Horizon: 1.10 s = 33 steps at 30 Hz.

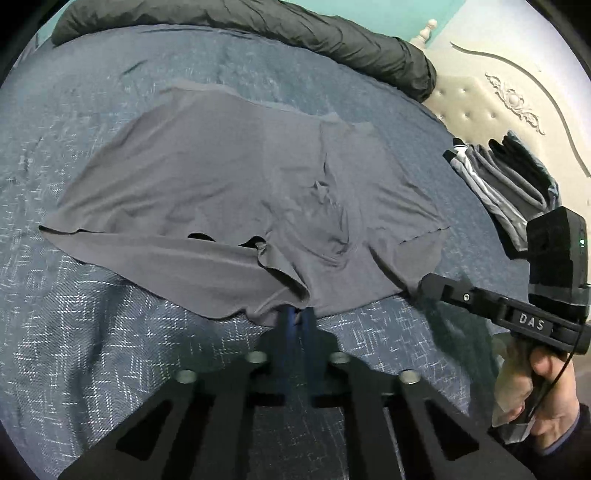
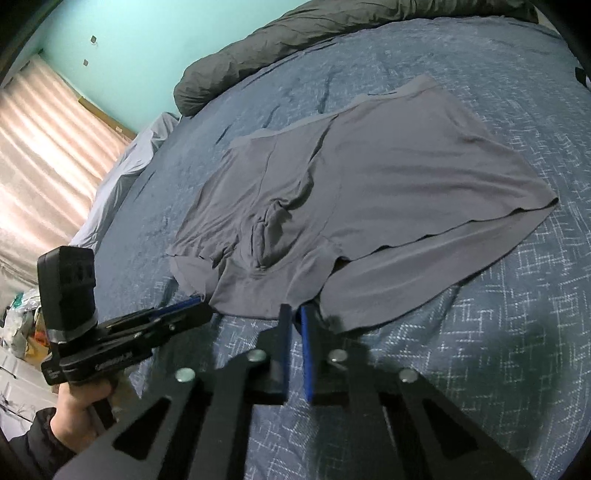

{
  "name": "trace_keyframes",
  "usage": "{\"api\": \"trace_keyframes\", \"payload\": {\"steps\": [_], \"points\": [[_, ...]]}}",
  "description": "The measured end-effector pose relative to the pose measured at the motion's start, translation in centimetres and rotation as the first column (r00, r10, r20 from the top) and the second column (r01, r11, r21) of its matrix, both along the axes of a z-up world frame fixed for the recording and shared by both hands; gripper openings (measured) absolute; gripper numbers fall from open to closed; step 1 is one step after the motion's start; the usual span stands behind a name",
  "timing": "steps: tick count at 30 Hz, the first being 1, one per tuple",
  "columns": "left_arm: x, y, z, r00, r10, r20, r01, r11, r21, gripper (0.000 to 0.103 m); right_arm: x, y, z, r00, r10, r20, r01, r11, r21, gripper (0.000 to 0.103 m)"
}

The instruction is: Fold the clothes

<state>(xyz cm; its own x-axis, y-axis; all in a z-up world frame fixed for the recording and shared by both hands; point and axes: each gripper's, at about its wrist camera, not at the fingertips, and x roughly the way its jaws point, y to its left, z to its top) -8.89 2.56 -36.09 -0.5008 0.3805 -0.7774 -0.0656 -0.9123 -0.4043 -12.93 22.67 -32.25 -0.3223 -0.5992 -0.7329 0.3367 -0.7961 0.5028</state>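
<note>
Bed [image 1: 92,332] with blue-grey woven cover, white fleck pattern, slightly creased. Grey boxer shorts [image 1: 221,192] spread flat in the middle of the cover, waistband toward the far side, leg hems toward the near edge, some wrinkles at the crotch seam. Dark grey rolled duvet [image 1: 314,33] lies along the far edge of the bed, touching the cover, well apart from the shorts. Small stack of folded clothes [image 1: 509,184] in greys and black sits on the cover at the headboard side, near the shorts but apart. In the right wrist view a pale blue sheet [image 2: 133,155] hangs off the bed's far corner below the duvet end.
</note>
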Motion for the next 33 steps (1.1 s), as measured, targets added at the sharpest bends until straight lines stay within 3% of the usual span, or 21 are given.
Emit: {"api": "trace_keyframes", "payload": {"steps": [6,10,12,13,15,20,22,23,26,33], "points": [[1.2,-0.3,1.3,0.999,0.004,-0.039,-0.006,1.000,-0.029,0.000,0.5,1.7,0.4,1.000,-0.018,0.018,0.018,0.999,-0.035,0.000],[1.4,-0.2,1.9,0.998,0.003,-0.067,-0.006,0.999,-0.054,0.000,1.0,1.7,0.9,1.000,-0.018,-0.018,0.017,0.997,-0.069,0.001],[0.8,0.3,1.9,0.998,-0.008,-0.066,0.003,0.997,-0.076,0.005,0.8,1.4,1.0,1.000,-0.017,-0.023,0.015,0.995,-0.094,0.003],[0.6,0.5,1.8,0.998,-0.015,-0.066,0.009,0.996,-0.085,0.011,0.6,1.2,0.9,1.000,-0.011,-0.018,0.009,0.994,-0.105,0.006],[0.0,0.9,1.5,0.998,-0.030,-0.063,0.024,0.995,-0.096,0.022,0.3,0.6,0.9,1.000,0.004,-0.031,-0.006,0.996,-0.086,0.031],[-1.3,1.5,0.3,0.997,-0.067,-0.032,0.063,0.992,-0.111,0.025,-0.5,-0.5,0.3,0.999,0.042,-0.034,-0.043,0.999,-0.027,0.035],[-1.5,1.6,0.1,0.997,-0.074,-0.028,0.070,0.991,-0.111,0.025,-0.6,-0.6,0.0,0.999,0.049,-0.020,-0.050,0.998,-0.027,0.029],[-1.5,1.7,0.0,0.997,-0.074,-0.026,0.071,0.991,-0.109,0.024,-0.6,-0.6,-0.2,0.998,0.054,-0.013,-0.054,0.998,-0.024,0.020],[-1.3,1.2,0.1,0.998,-0.062,-0.026,0.060,0.995,-0.083,0.002,-0.4,-0.7,-0.3,0.999,0.053,-0.012,-0.053,0.999,0.003,0.003],[0.1,-0.5,0.3,1.000,-0.026,-0.013,0.026,0.999,-0.019,0.002,0.2,1.0,0.1,0.999,0.038,0.001,-0.038,0.999,-0.002,0.001]]}}
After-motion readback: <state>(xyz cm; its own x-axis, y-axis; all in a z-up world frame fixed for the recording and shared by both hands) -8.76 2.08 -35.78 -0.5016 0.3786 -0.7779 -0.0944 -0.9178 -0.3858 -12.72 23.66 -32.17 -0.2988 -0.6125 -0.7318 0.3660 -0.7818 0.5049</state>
